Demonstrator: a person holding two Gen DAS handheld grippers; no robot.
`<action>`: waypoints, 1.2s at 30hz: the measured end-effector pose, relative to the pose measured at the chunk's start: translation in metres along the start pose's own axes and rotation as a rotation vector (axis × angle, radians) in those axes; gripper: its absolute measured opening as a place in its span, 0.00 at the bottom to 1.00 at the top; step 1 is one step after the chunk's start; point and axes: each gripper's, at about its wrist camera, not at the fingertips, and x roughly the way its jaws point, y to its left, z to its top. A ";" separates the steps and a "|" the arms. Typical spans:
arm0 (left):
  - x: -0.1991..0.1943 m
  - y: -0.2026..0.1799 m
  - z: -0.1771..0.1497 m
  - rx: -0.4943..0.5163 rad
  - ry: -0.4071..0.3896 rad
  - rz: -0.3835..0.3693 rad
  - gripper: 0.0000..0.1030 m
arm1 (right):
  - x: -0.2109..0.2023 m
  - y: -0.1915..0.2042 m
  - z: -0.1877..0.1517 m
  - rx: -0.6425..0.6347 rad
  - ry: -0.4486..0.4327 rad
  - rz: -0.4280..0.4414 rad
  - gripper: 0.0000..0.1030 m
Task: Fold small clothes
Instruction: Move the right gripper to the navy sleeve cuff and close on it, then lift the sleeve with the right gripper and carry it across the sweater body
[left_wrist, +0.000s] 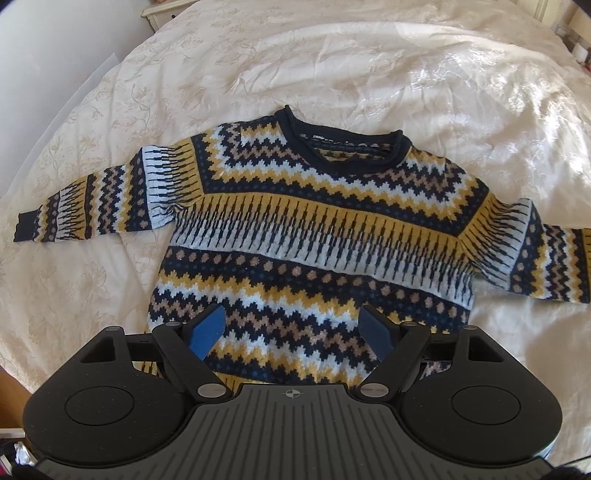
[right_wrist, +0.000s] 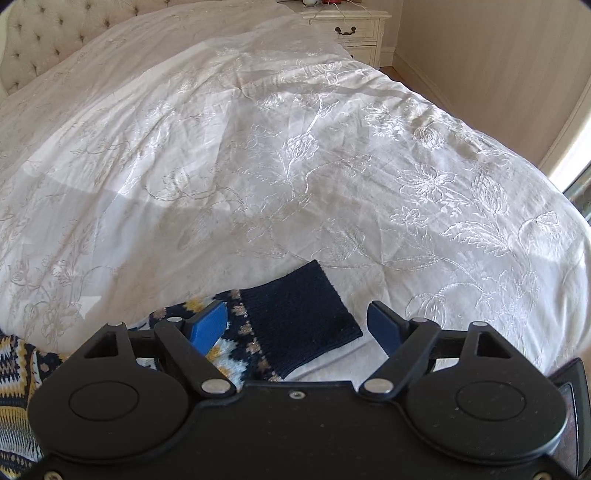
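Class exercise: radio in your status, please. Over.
Left gripper open above sweater hem. Right gripper open over navy cuff. Sweater flat, unfolded. Nothing in the way.

sweater (left_wrist: 314, 236) hem: behind hand-held gripper | right sleeve (left_wrist: 554, 266): cut off

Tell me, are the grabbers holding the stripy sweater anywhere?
No. Both are open: the left gripper hovers over the sweater, the right gripper over its cuff.

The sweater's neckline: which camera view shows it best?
The left wrist view: the sweater lies spread flat on the bedspread, its navy neckline fully visible. The right wrist view shows only a navy cuff and part of a sleeve.
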 end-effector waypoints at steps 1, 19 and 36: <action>0.000 -0.002 0.000 0.001 0.001 0.003 0.76 | 0.004 -0.002 0.001 -0.001 0.010 0.005 0.81; -0.001 -0.019 -0.009 0.043 0.033 0.014 0.76 | 0.024 -0.030 -0.019 0.105 0.035 0.151 0.19; 0.005 0.023 -0.001 0.056 -0.030 -0.051 0.76 | -0.087 0.072 -0.025 0.029 -0.123 0.297 0.11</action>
